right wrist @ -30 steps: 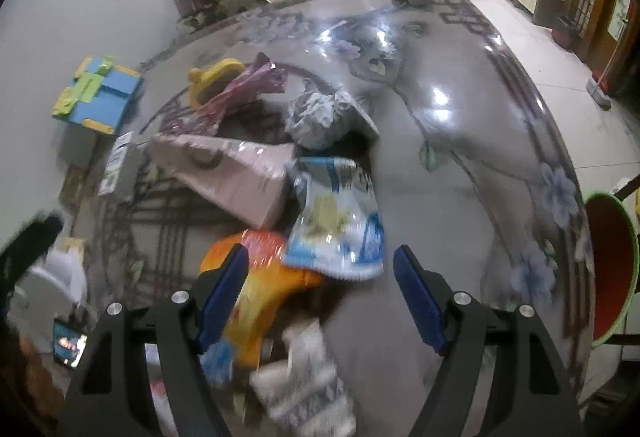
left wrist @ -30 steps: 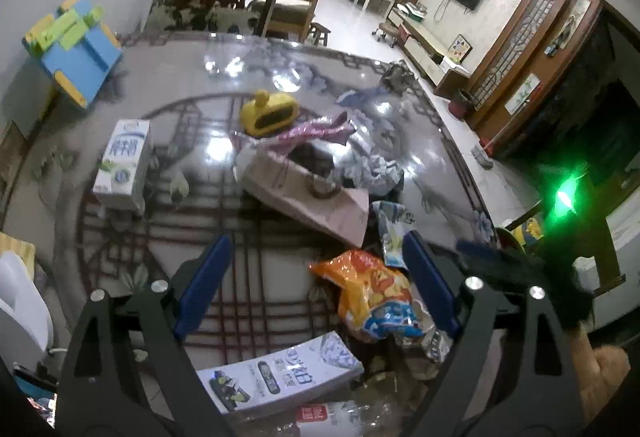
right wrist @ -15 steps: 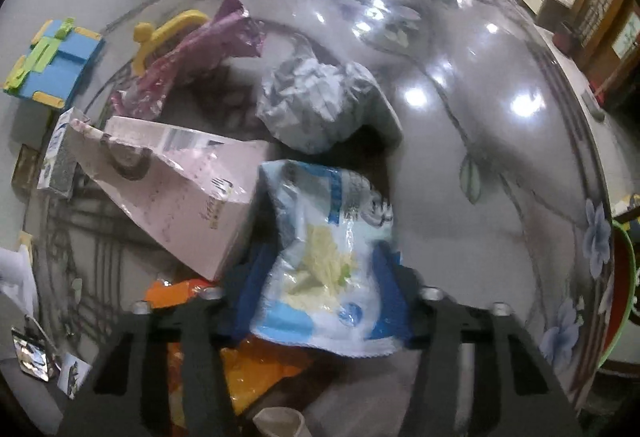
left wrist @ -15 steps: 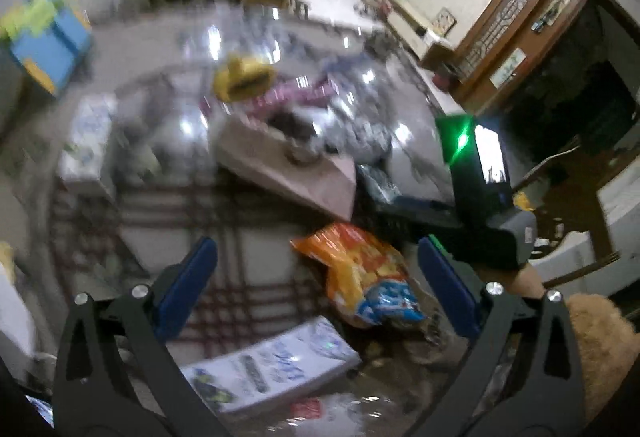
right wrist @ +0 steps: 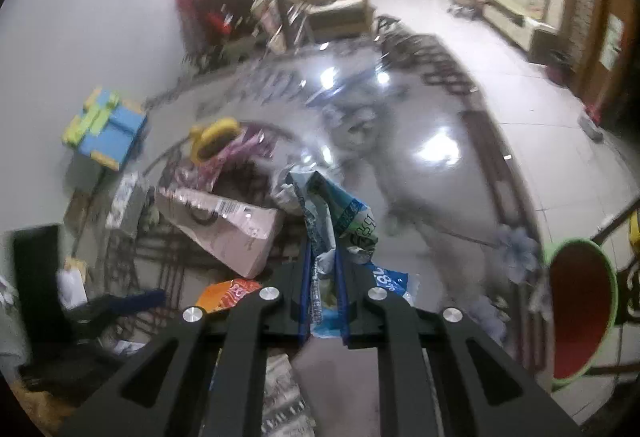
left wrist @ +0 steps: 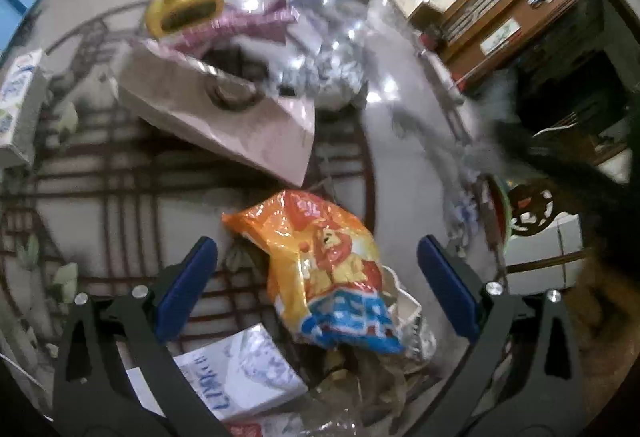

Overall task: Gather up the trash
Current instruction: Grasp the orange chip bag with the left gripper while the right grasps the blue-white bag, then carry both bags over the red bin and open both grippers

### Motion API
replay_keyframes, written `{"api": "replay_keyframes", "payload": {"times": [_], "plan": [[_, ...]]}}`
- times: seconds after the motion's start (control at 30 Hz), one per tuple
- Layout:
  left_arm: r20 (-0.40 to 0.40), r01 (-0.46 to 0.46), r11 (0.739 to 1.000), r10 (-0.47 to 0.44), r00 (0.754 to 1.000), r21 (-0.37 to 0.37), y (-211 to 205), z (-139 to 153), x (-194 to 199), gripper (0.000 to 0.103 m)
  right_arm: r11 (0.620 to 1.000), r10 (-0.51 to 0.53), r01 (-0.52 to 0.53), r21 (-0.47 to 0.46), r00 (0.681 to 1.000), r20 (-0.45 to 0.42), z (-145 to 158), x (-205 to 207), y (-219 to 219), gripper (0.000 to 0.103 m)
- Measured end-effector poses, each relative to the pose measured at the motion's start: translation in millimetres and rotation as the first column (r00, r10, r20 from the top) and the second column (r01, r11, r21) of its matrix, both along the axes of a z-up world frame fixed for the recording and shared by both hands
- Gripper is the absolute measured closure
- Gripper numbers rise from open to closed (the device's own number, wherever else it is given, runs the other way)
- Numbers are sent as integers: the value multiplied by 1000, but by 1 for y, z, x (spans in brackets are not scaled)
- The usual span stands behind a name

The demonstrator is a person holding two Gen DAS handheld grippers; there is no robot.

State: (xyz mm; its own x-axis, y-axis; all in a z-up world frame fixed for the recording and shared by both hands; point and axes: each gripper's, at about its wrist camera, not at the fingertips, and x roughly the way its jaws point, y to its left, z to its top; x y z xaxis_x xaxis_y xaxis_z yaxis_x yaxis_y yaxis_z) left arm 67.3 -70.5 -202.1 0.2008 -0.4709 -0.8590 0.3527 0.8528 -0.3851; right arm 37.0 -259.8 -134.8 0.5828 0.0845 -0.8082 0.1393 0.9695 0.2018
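My right gripper [right wrist: 323, 269] is shut on a crumpled blue-and-white snack bag [right wrist: 336, 213] and holds it above the table. My left gripper [left wrist: 316, 277] is open just above an orange chip bag [left wrist: 324, 253] that lies between its blue pads. A pink paper bag [left wrist: 224, 117], a pink wrapper [left wrist: 256, 25], a crumpled grey wrapper [left wrist: 332, 77] and a white carton [left wrist: 236, 369] lie around it. The orange bag [right wrist: 228, 291] and the pink bag [right wrist: 224, 229] also show in the right wrist view.
A round glossy table [left wrist: 400, 141] holds the litter. A yellow toy [left wrist: 184, 9] sits at the back and a milk carton [left wrist: 20, 97] at the left. A red bin with a green rim [right wrist: 580, 313] stands at the right by the table edge. A blue block toy [right wrist: 108, 129] stands left.
My right gripper closed on the blue-and-white snack bag and lifted it off the table. My left gripper moved down and forward toward the orange chip bag, still open.
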Motion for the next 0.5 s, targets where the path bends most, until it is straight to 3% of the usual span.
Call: {"api": "replay_keyframes", "payload": {"times": [0.13, 0.2, 0.27, 0.4, 0.5], "plan": [[-39, 4, 1000, -3, 999, 19, -10, -18, 3, 15, 998, -54, 53, 29, 999, 10, 5, -22, -7, 92], [-47, 18, 999, -16, 999, 31, -15, -23, 0, 32, 997, -66, 65, 42, 998, 9, 6, -30, -7, 92], [-41, 28, 999, -27, 999, 26, -15, -26, -1, 41, 996, -72, 71, 46, 997, 11, 8, -35, -6, 92], [7, 35, 999, -36, 999, 33, -15, -18, -9, 52, 996, -74, 72, 51, 997, 33, 14, -44, 0, 92], [72, 27, 999, -29, 997, 31, -12, 1, -14, 53, 997, -66, 64, 38, 996, 54, 21, -53, 3, 92]]}}
